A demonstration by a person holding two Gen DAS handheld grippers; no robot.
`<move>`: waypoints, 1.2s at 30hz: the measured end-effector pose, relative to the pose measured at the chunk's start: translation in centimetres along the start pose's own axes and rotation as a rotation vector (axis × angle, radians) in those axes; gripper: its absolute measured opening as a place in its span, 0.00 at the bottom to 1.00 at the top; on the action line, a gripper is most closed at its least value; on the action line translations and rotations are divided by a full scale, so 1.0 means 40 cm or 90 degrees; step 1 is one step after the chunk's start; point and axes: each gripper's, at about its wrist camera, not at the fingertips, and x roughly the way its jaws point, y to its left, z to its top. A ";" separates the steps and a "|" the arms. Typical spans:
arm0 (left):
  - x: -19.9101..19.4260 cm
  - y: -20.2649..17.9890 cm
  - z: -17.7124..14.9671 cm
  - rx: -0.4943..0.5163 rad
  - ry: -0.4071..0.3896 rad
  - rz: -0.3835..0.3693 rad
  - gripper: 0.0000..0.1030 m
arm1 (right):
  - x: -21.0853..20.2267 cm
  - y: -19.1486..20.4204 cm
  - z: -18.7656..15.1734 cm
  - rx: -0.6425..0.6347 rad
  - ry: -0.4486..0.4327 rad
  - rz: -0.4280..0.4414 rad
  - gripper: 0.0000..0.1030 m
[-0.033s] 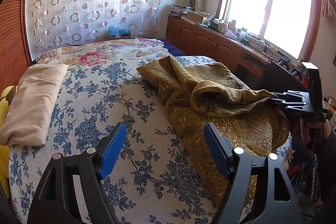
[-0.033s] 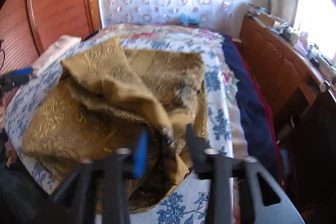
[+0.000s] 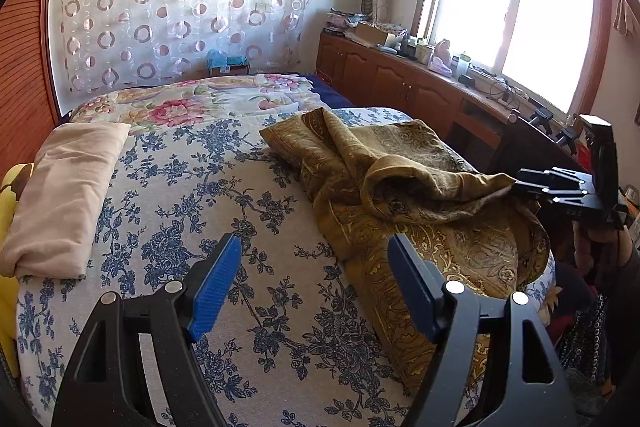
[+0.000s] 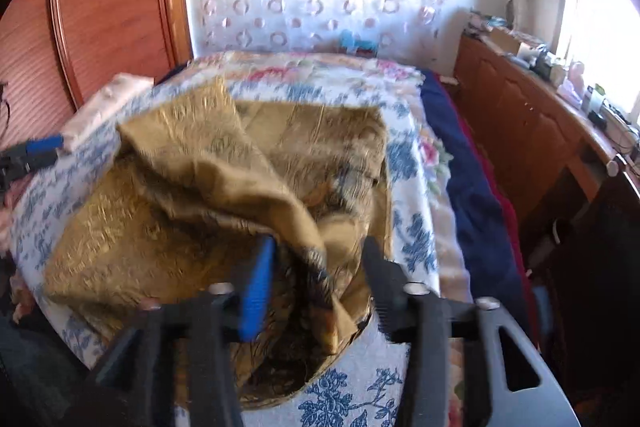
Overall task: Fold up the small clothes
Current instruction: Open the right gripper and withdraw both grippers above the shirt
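Note:
A crumpled gold-brown patterned garment [image 3: 404, 195] lies on the right side of the bed; it also fills the middle of the right wrist view [image 4: 224, 195]. My left gripper [image 3: 314, 263] is open and empty, above the blue floral bedspread [image 3: 200, 187], just left of the garment's near edge. My right gripper [image 4: 318, 259] is open, its fingers on either side of a raised fold of the garment at the near right edge; it shows from the side in the left wrist view [image 3: 560, 187]. The right wrist view is motion-blurred.
A folded beige cloth [image 3: 68, 195] lies at the bed's left edge. A pink floral quilt [image 3: 192, 103] lies at the head of the bed. A wooden cabinet with clutter [image 3: 420, 75] runs along the right wall under the window. A wooden panel [image 4: 100, 7] stands left.

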 end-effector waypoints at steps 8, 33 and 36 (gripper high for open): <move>-0.018 -0.008 0.006 0.001 -0.021 0.010 0.74 | -0.063 0.058 0.028 -0.027 -0.051 0.043 0.59; -0.014 0.032 -0.006 -0.010 -0.017 0.025 0.74 | 0.245 0.326 0.148 -0.185 0.056 0.121 0.76; 0.005 0.040 -0.003 -0.013 -0.009 0.020 0.74 | 0.258 0.327 0.154 -0.197 0.068 0.126 0.76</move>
